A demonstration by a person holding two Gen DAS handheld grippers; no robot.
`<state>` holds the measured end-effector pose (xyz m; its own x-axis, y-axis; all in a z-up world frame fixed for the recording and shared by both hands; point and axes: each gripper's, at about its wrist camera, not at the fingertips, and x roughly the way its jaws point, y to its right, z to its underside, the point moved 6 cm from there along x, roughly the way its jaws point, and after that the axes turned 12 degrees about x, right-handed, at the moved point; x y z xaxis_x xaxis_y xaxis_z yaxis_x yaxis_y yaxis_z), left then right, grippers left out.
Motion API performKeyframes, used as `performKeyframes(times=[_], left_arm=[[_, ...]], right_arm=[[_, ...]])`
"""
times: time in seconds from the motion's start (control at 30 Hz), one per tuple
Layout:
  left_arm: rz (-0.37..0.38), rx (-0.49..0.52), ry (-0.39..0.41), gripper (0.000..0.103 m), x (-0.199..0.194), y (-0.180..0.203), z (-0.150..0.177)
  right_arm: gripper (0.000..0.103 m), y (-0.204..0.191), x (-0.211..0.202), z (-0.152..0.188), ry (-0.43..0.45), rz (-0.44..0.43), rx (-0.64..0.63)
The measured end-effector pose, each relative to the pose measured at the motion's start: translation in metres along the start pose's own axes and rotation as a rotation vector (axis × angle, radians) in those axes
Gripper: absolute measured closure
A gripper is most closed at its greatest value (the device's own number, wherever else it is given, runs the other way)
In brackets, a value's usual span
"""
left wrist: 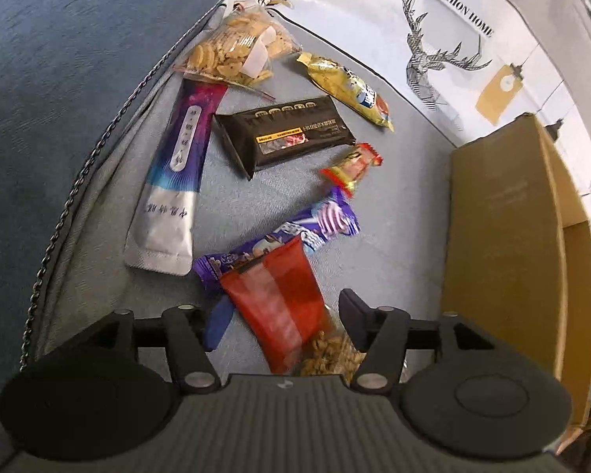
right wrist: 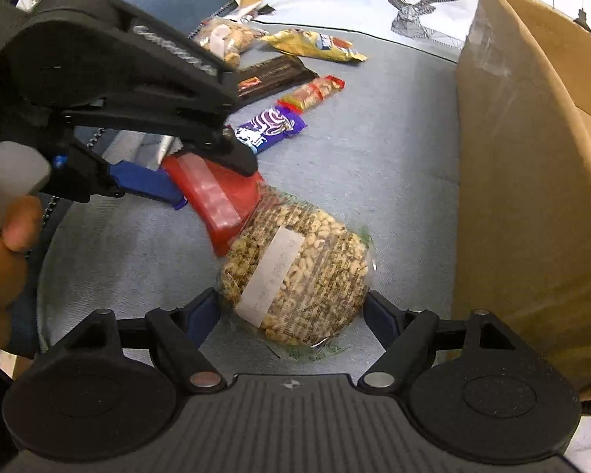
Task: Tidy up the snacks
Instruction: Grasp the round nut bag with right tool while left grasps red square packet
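A clear bag of peanuts [right wrist: 295,276] with a white label and a red header [right wrist: 220,201] lies on the grey-blue mat [right wrist: 394,157]. My right gripper [right wrist: 291,311] points down over it, open, a finger at either side of the nut-filled part. My left gripper [right wrist: 216,185] straddles the red header [left wrist: 279,299], also open, its pads a little off the header's edges. The left wrist view shows only a patch of the nuts [left wrist: 331,354] beside the right finger.
Further back on the mat lie a purple wafer bar [left wrist: 295,232], a small red-yellow bar [left wrist: 350,165], a black packet [left wrist: 283,134], a yellow packet [left wrist: 346,86], a cracker bag [left wrist: 232,51] and a purple-silver pouch [left wrist: 177,181]. A cardboard box [right wrist: 532,157] stands right. A hand [right wrist: 4,244] holds the left gripper.
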<state>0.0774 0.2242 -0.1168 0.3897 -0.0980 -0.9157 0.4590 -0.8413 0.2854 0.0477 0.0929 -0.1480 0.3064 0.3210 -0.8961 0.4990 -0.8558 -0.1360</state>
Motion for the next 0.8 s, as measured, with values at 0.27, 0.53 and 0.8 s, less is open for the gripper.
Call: performKeyframes(times=[0.27,0.53,0.8], left_arm=[[-0.16,0.214,0.004,0.049,0.011,0.019,-0.006],[-0.148,0.144,0.036,0.089,-0.013,-0.016,-0.007],[-0.127,0.122,0.016,0.055,-0.019,-0.025,-0.002]], right_arm=[[0.02,0.002,0.0,0.0,-0.012,-0.003,0.0],[0.02,-0.004,0.007,-0.002,-0.021,0.007,-0.003],[0.018,-0.005,0.004,-0.003,-0.007,-0.017,0.017]])
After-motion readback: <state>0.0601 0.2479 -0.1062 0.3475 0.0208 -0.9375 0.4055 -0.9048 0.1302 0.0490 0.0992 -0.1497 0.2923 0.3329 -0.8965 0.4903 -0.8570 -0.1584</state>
